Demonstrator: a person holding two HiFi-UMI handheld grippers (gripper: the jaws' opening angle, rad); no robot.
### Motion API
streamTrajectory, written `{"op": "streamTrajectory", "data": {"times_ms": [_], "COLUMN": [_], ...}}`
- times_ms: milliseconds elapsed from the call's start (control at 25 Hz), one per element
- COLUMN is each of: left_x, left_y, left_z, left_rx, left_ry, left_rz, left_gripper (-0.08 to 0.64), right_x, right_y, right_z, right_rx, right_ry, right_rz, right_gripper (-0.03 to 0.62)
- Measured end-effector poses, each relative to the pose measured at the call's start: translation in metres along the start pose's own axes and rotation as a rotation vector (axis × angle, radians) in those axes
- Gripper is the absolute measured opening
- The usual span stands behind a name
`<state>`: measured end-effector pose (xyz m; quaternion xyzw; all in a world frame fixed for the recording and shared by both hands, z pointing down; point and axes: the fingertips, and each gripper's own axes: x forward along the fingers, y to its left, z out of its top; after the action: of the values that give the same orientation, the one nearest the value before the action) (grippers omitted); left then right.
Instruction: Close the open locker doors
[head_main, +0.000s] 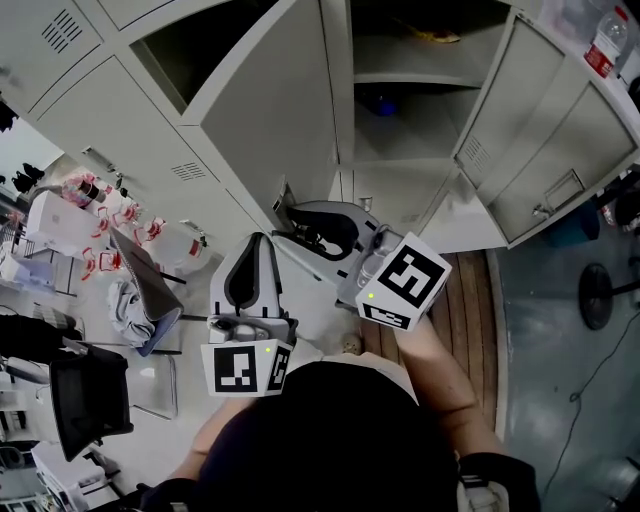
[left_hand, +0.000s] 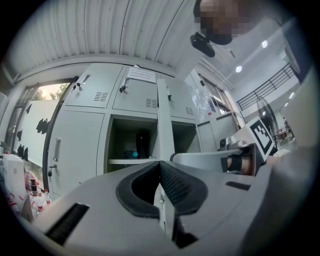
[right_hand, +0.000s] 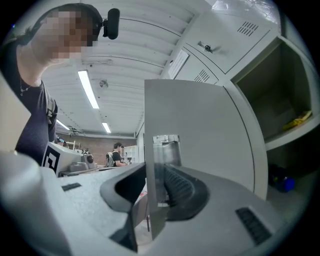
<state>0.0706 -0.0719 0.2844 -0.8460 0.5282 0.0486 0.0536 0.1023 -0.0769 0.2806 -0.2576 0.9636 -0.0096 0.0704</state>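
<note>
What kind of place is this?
Likely a workshop or lab's locker area: grey metal lockers, strip lights on a corrugated ceiling, a floor fan.

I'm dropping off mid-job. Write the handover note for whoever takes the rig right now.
Right hand-held gripper: closed on the free edge of the tall grey metal locker door, which stands open.
Left hand-held gripper: shut, empty.
Second grey metal locker door, further right: open, untouched.
Done: nothing closed yet.
Left: swing the held door shut, then the other.

Blue object deep in the dim locker, shape unclear.
</note>
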Motion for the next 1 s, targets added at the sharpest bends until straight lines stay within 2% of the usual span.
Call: {"op": "streamTrajectory", "data": {"times_ms": [400, 1000], "left_x": [0.003, 0.025], "left_y": [0.042, 0.100], "left_z": [-0.004, -0.015], "left_rx": [-0.019, -0.037], "left_ry": [-0.008, -0.015], "left_rz": [0.006, -0.075], "left_gripper": [0.003, 0.003], "right_x": [0.043, 0.097], "right_y": [0.000, -0.015], "right_z": [-0.007, -0.013], "right_rx": [-0.034, -0.042], "right_ry": [0.029, 0.037], "right_rz": [-0.022, -0.128], "right_gripper": [0.107, 0.103]}}
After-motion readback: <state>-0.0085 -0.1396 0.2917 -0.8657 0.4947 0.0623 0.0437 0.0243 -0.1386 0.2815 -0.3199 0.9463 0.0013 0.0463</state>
